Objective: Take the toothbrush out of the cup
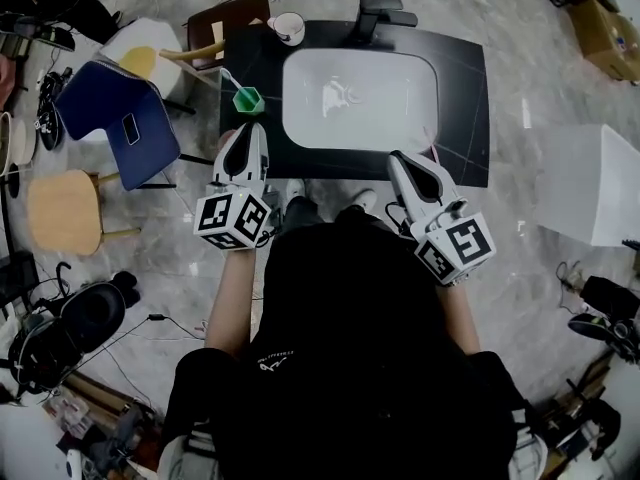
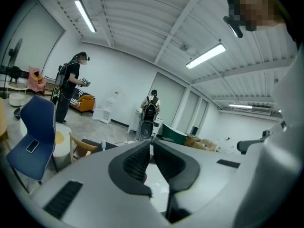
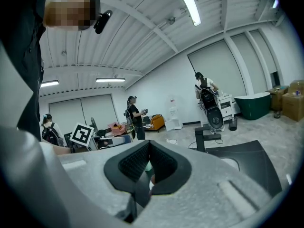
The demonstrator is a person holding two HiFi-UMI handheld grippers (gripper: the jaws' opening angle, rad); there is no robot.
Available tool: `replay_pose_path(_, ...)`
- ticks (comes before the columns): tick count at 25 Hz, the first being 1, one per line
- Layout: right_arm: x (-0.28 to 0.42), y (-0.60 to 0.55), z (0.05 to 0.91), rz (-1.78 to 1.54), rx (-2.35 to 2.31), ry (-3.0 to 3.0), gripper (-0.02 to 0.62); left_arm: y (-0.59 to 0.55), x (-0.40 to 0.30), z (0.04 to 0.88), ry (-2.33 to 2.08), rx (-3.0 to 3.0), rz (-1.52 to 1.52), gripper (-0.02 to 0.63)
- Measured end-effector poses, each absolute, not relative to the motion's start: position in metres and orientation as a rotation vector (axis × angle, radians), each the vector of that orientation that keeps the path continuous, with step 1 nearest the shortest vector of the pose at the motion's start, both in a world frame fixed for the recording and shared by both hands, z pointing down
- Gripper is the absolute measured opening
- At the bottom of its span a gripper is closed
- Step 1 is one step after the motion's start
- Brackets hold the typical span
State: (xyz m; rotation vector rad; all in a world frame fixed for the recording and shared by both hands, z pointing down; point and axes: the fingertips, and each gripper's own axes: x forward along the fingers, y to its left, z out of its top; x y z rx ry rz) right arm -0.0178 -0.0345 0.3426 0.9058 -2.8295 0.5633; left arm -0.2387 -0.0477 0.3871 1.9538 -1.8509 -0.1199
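Toothbrush [image 1: 231, 80], slim and white, stands tilted in a small green plastic cup [image 1: 247, 99] near the left edge of a black worktop [image 1: 462, 78], just beside a white oval basin [image 1: 360, 98]. The left gripper [image 1: 256, 128] points at the cup from just short of it, jaws together and empty; the right gripper [image 1: 397, 158], at the worktop's near edge and well apart from the cup, likewise has its jaws closed on nothing
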Motion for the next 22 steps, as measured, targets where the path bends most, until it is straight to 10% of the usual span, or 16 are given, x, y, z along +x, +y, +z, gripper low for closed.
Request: replay_pose_path(22,-0.143,-0.021,0.364,0.622,1.140,-2.667,0.006,-0.123,-0.369,0.482,-1.414,2.115,0.277,0.124)
